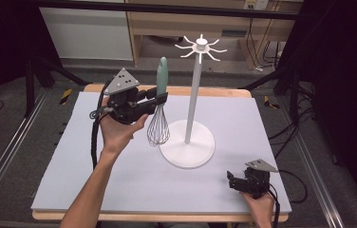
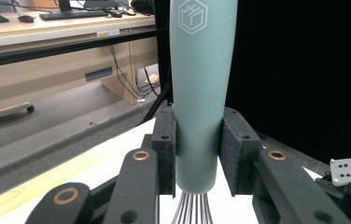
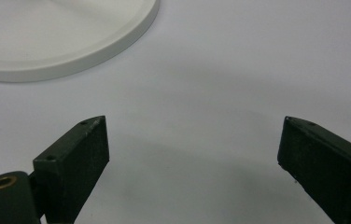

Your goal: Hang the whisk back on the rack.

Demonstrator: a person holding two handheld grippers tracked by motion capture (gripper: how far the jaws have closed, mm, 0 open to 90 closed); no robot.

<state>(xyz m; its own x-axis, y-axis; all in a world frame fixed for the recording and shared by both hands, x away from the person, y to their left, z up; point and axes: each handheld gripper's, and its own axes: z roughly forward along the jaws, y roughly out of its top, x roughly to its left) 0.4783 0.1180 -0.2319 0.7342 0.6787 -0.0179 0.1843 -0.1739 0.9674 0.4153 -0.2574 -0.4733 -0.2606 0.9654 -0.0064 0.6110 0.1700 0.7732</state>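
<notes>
Beside a white hook stand (image 1: 193, 95) on the table (image 1: 96, 180), the left gripper (image 1: 160, 99) clamps a whisk (image 1: 160, 109) upright by its green handle, wires hanging down. Next, likely lifting it to a hook. The right gripper (image 1: 233, 183) rests open, empty.

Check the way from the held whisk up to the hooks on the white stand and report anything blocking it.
Nothing visible blocks it. The left gripper holds the whisk upright beside the stand; open air separates it from the hooks.
</notes>
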